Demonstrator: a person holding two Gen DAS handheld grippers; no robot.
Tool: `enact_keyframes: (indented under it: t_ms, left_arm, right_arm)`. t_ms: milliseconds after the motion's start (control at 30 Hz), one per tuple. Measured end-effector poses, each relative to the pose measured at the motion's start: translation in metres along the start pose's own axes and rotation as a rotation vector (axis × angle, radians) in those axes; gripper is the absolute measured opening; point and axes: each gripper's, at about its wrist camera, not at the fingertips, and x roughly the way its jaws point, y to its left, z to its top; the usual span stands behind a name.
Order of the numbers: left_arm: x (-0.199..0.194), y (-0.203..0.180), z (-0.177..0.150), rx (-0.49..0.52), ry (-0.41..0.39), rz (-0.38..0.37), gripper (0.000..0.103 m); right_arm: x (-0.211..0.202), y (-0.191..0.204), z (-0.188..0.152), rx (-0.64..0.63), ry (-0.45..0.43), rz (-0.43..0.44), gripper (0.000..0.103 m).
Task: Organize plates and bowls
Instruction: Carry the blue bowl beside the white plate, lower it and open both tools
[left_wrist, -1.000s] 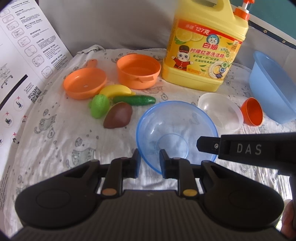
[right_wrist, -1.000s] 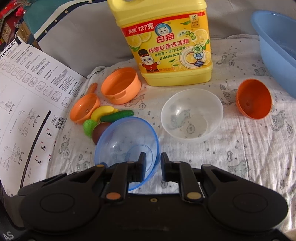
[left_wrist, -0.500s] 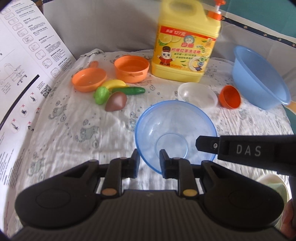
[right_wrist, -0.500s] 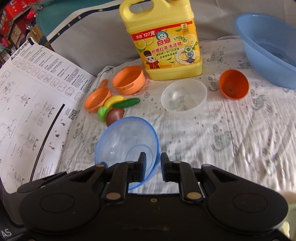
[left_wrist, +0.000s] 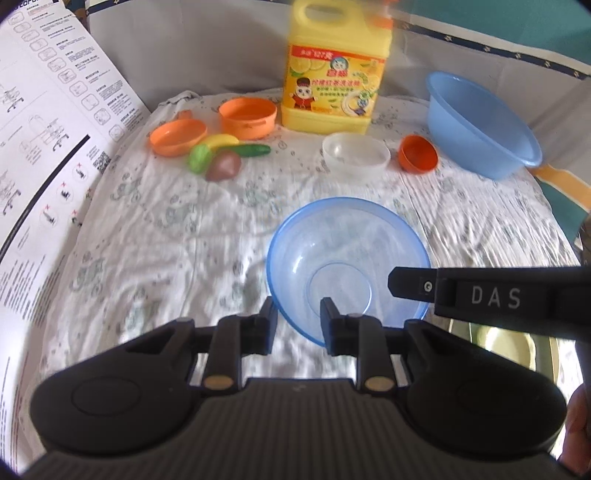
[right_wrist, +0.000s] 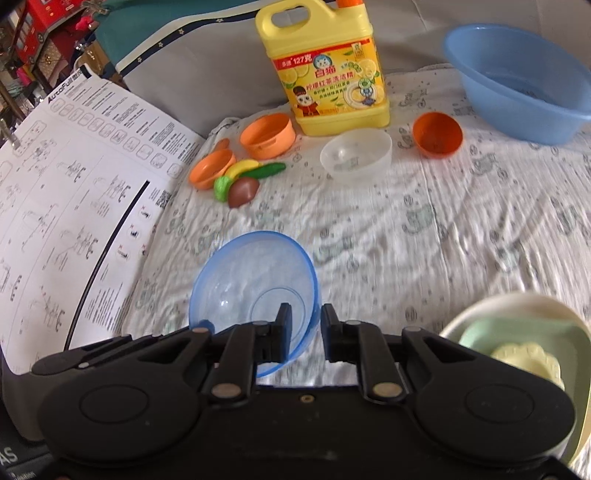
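Observation:
A clear blue bowl (left_wrist: 347, 258) hangs above the cloth, held at its rim by both grippers. My left gripper (left_wrist: 298, 317) is shut on its near rim. My right gripper (right_wrist: 304, 326) is shut on its right rim; the bowl (right_wrist: 251, 284) tilts to its left. The right gripper's arm (left_wrist: 480, 295) crosses the left wrist view. A clear white bowl (left_wrist: 355, 153) and a small orange bowl (left_wrist: 417, 153) sit far on the cloth. A cream bowl with a green dish (right_wrist: 517, 332) inside is at lower right.
A yellow detergent jug (left_wrist: 332, 74) stands at the back. A large blue basin (left_wrist: 480, 125) is at far right. An orange pot (left_wrist: 247, 116), orange pan (left_wrist: 177, 136) and toy fruit (left_wrist: 221, 158) lie at far left. A printed sheet (left_wrist: 48, 147) stands on the left.
Both grippers have pulled back toward me and up with the blue bowl. The far objects look smaller, and the cream bowl has come into the right wrist view.

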Motion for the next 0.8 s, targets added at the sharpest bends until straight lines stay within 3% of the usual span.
enact_keyframes:
  t_ms: [367, 800]
  left_arm:
    - [-0.009, -0.002, -0.044, 0.018, 0.048, -0.007, 0.023]
    - [-0.004, -0.006, -0.064, 0.024, 0.084, -0.031, 0.023]
  right_arm:
    - [-0.005, -0.005, -0.047, 0.005, 0.063, 0.004, 0.017]
    - [-0.003, -0.013, -0.064, 0.012, 0.098, -0.012, 0.017]
